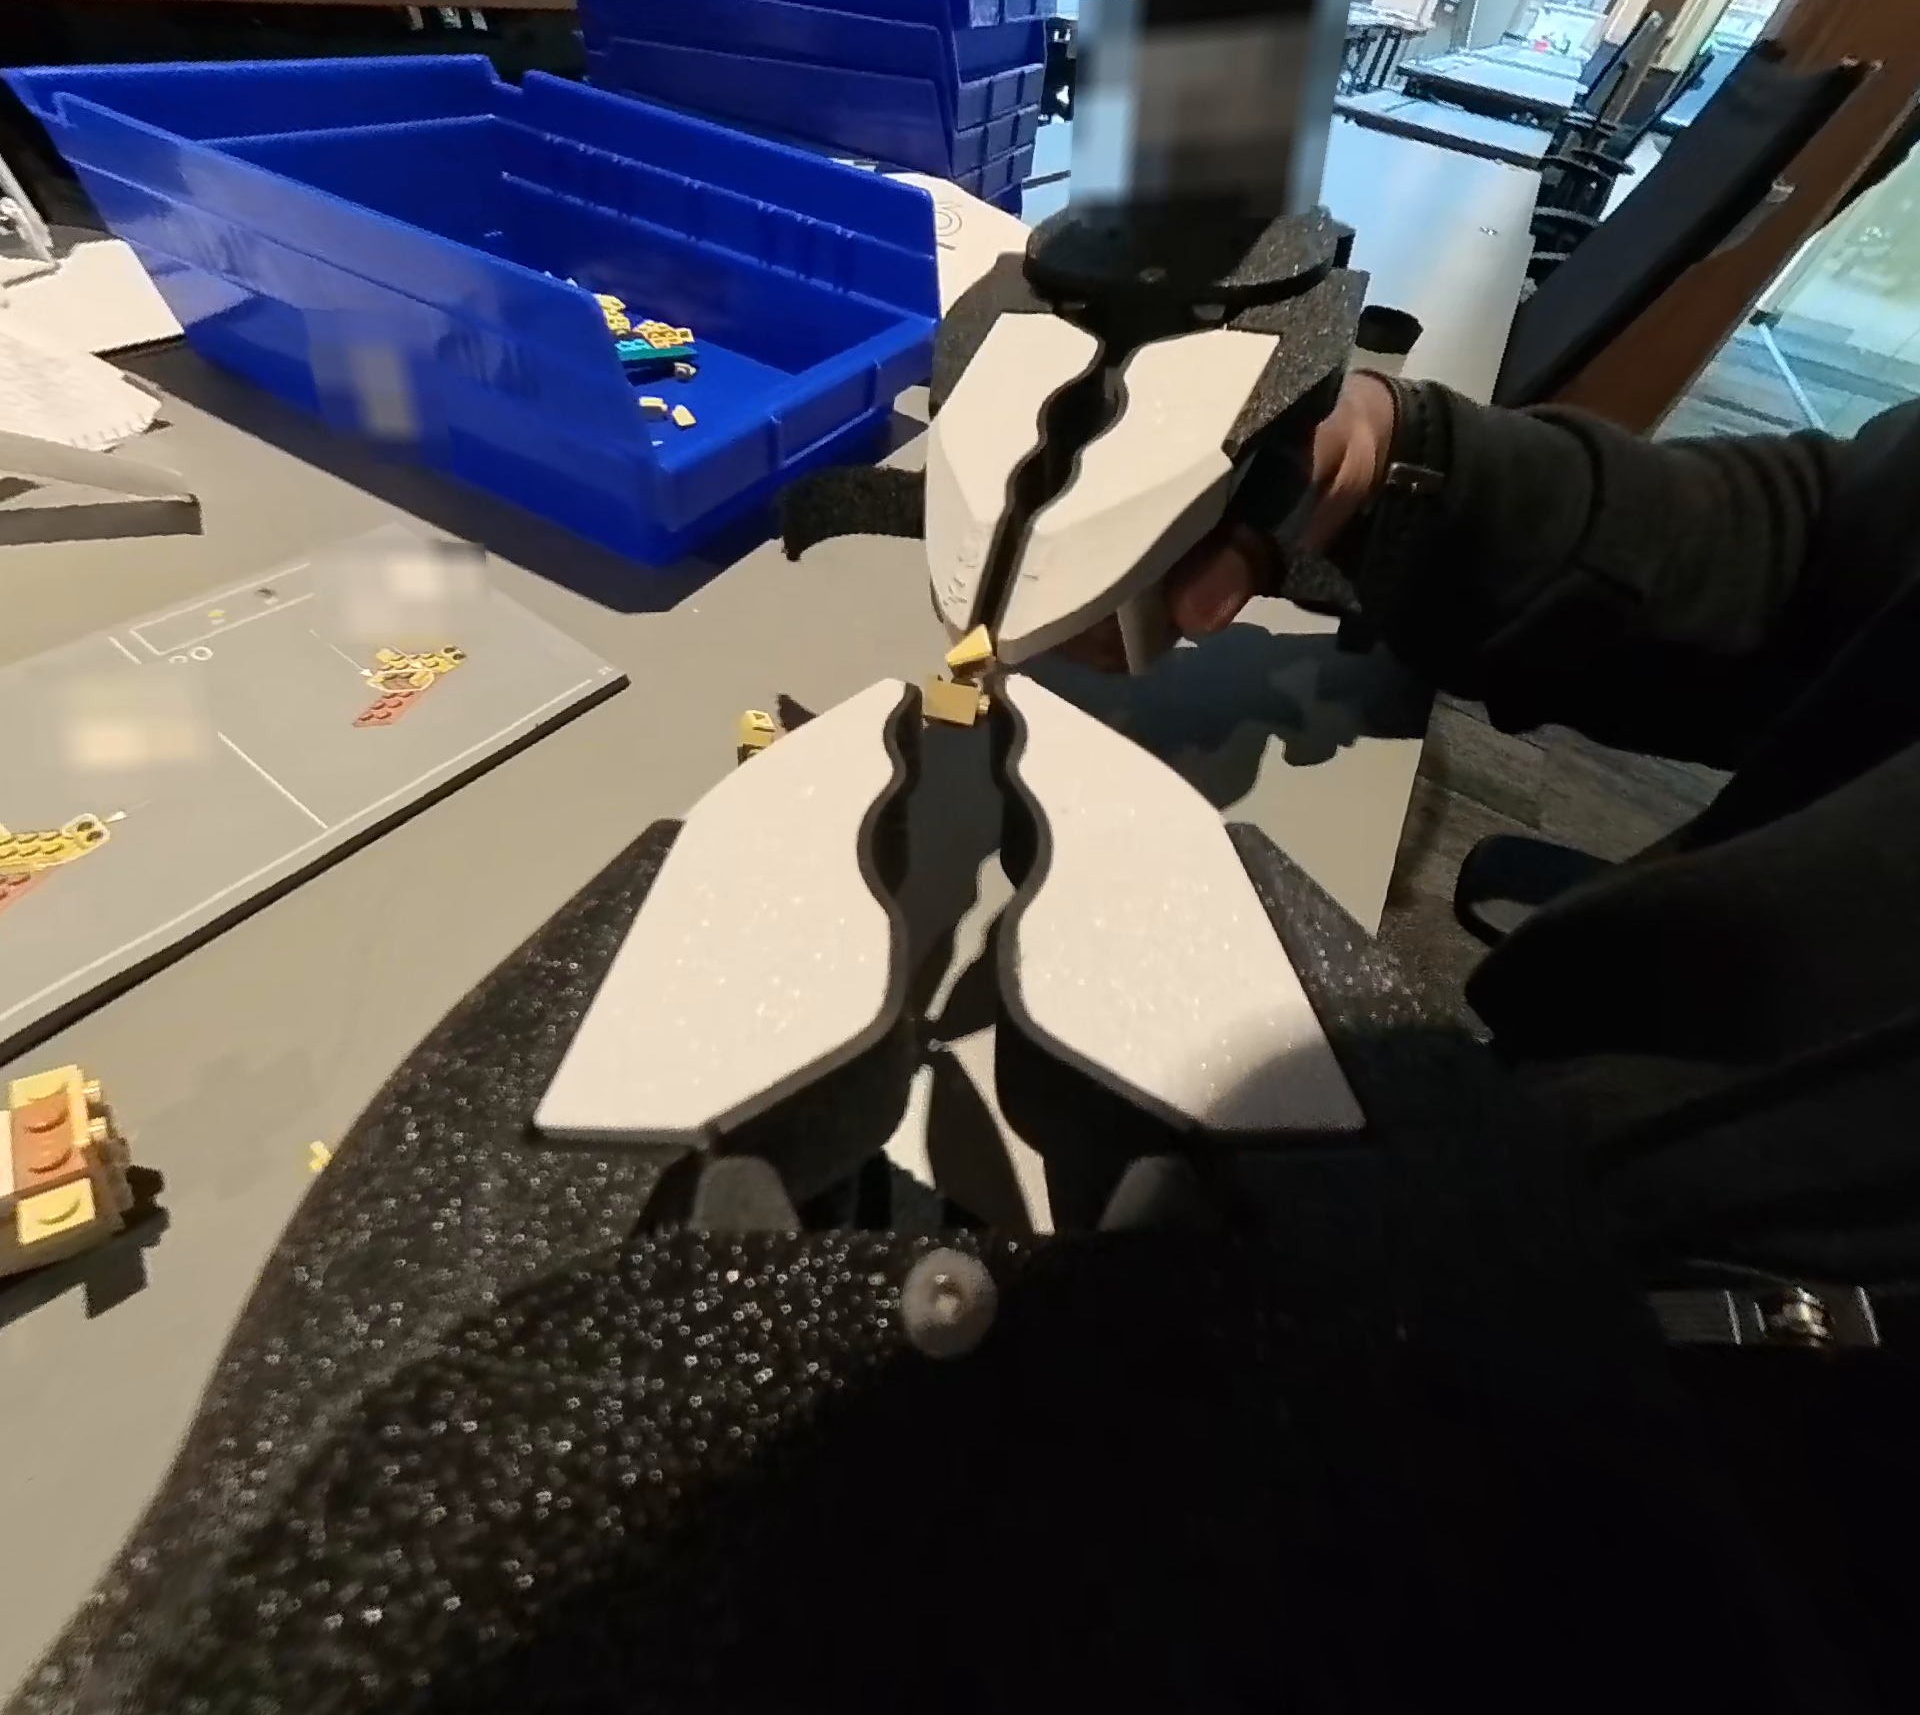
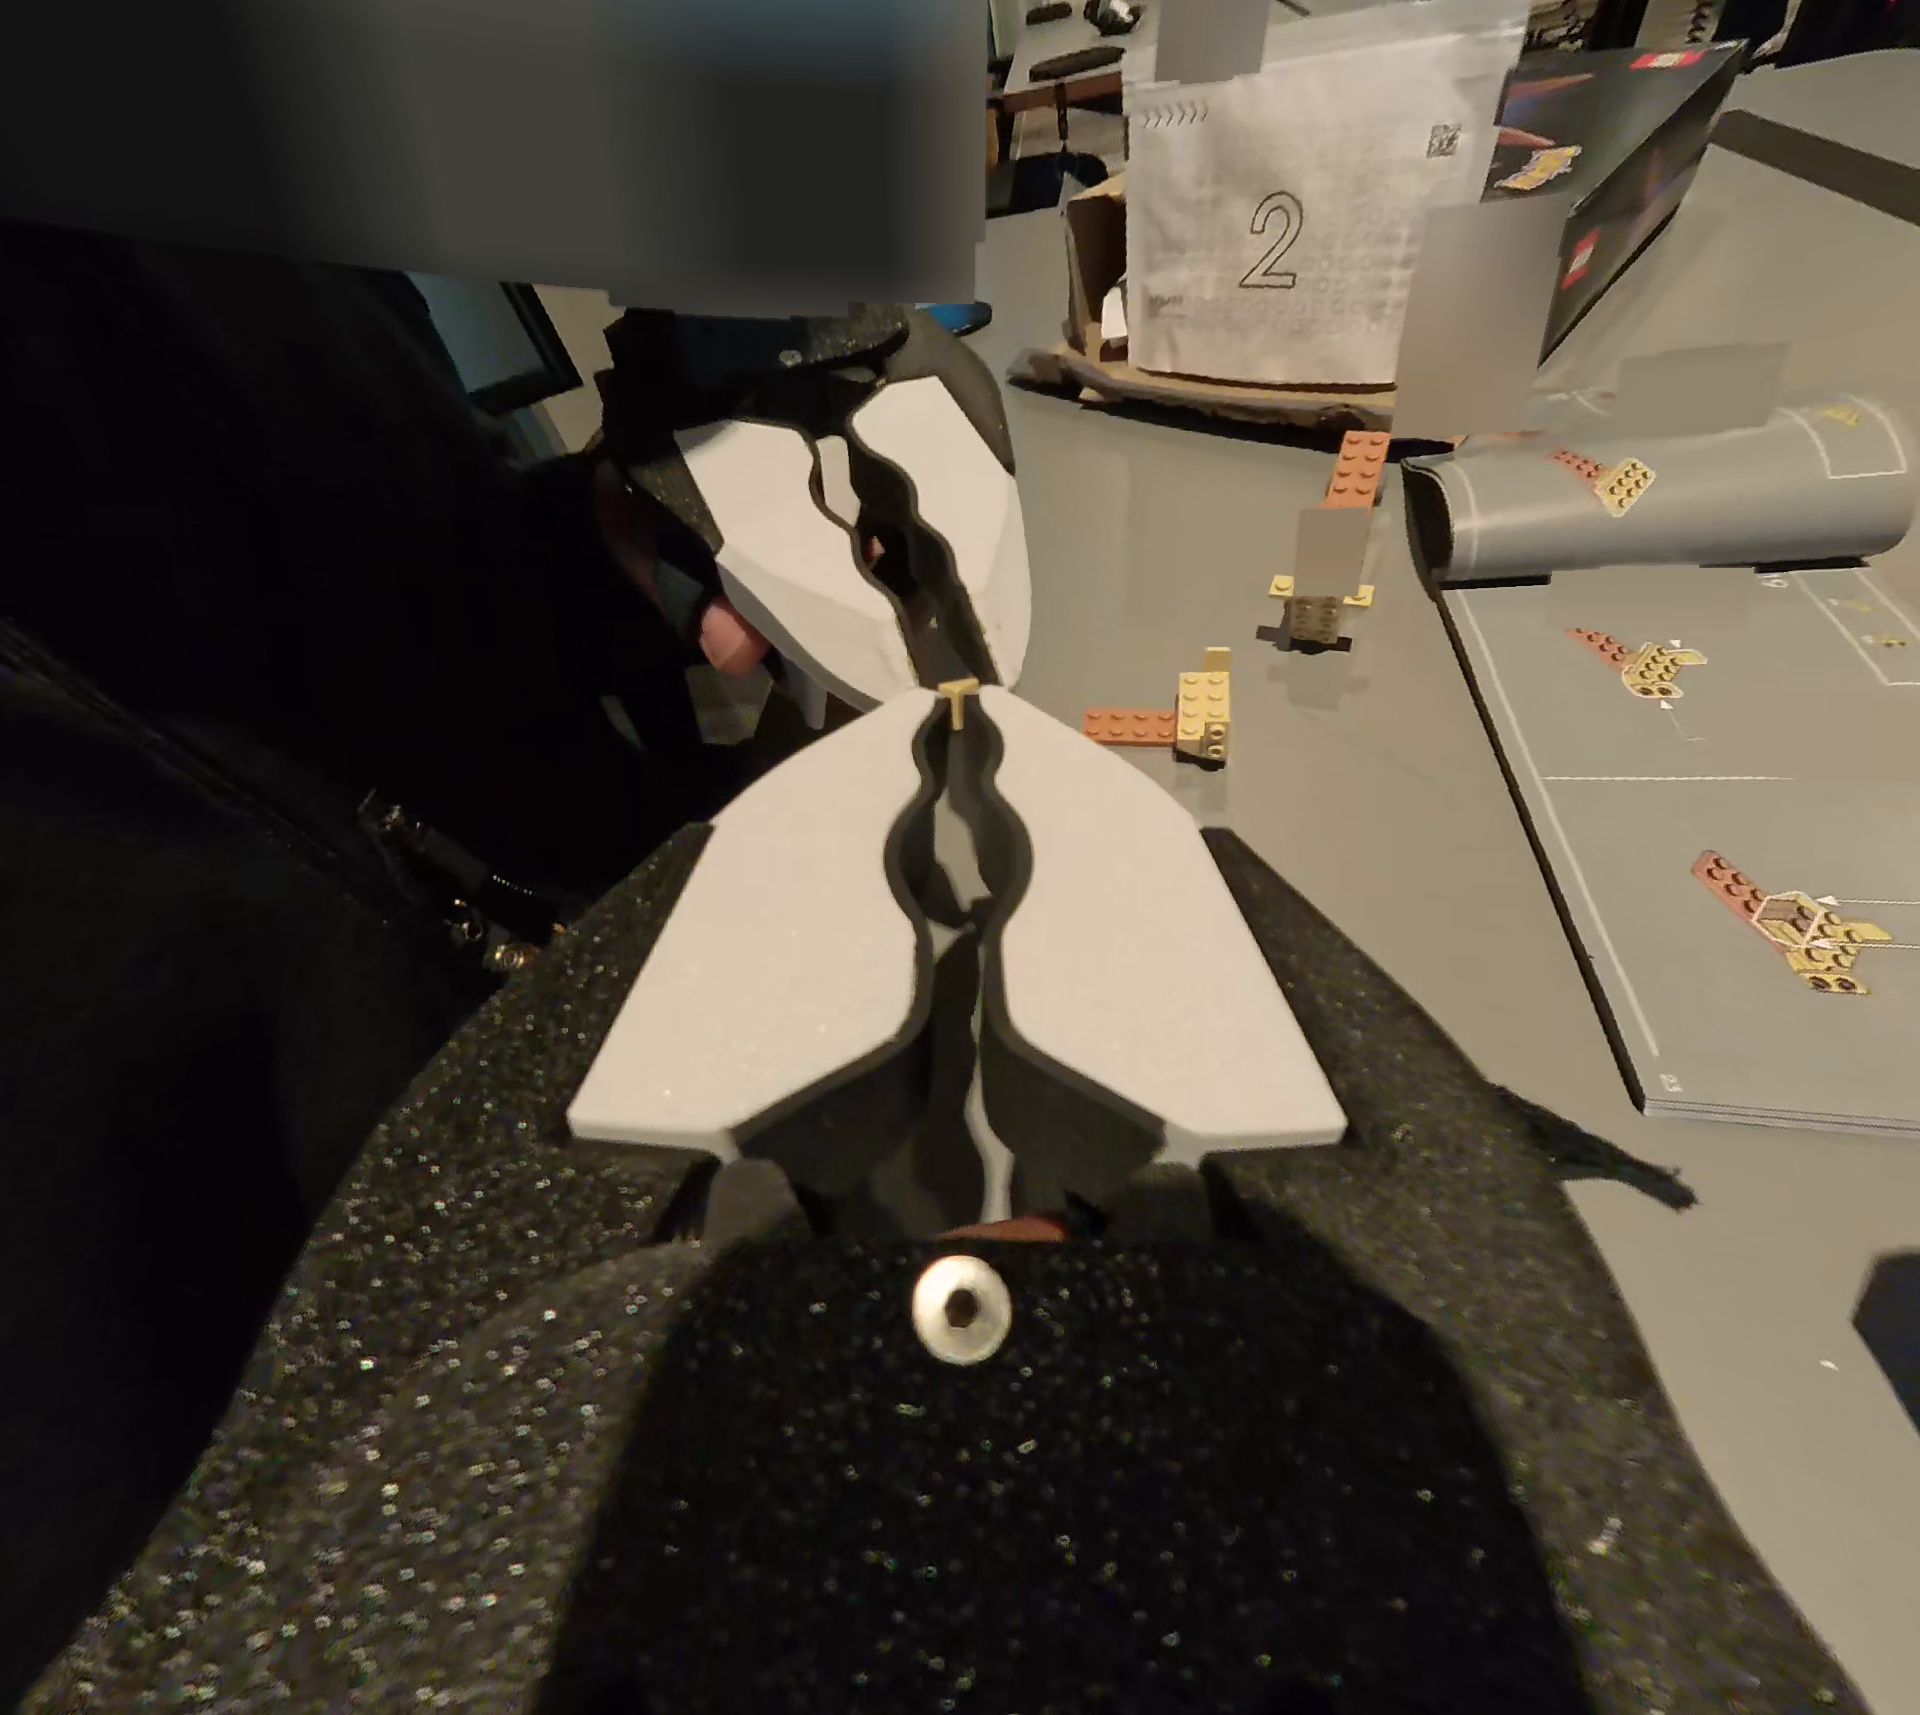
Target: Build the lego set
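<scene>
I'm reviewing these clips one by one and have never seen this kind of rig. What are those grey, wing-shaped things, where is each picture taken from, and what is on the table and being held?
There is no robot here. A person holds a hand-operated gripper in each hand, and each gripper carries a camera looking along its two grey fingers. One picture is the left gripper's view, with the right gripper facing it; the other is the right gripper's view, looking back.

Each gripper is pinching a tiny gold piece: the left one, the right one. The two tips nearly meet above the grey table, apparently to join the pieces.

On the table lie a blue bin with loose pieces, an open instruction booklet, a paper bag, and small part-built models.
</scene>
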`<state>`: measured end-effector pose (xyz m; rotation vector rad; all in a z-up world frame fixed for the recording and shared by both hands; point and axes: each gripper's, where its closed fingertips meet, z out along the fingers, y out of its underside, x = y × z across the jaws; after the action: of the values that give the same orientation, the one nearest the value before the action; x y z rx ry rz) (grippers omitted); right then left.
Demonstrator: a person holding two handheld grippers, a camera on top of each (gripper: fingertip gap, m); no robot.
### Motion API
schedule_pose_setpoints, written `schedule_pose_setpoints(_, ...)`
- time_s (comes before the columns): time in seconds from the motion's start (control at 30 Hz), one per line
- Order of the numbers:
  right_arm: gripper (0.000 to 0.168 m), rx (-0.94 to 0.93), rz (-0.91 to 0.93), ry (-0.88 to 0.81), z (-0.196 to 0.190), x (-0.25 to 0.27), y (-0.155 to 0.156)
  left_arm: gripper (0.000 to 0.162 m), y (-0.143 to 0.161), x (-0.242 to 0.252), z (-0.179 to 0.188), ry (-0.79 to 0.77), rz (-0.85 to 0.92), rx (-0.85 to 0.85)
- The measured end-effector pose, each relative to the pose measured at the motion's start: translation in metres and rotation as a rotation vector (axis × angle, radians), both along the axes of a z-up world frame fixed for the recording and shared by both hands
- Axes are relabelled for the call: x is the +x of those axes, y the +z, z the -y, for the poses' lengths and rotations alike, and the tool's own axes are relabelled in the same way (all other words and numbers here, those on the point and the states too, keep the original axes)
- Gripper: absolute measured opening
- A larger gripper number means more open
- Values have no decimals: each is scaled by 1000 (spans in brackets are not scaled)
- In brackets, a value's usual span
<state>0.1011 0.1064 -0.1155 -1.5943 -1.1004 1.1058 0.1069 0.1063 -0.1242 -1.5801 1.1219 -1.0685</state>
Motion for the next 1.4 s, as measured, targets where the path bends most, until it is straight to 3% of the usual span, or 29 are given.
schedule_pose_setpoints(0.33,2,6,47,25,4,0,-4,11,0,-1,5,-36,-9,38)
schedule_pose_setpoints(0.67,2,-108,29,116,14,1,-17,11,-11,0,12,-104,-56,55)
schedule_pose_setpoints(1.4,2,-137,93,146,19,0,-34,10,-30,1,18,-174,-129,-141)
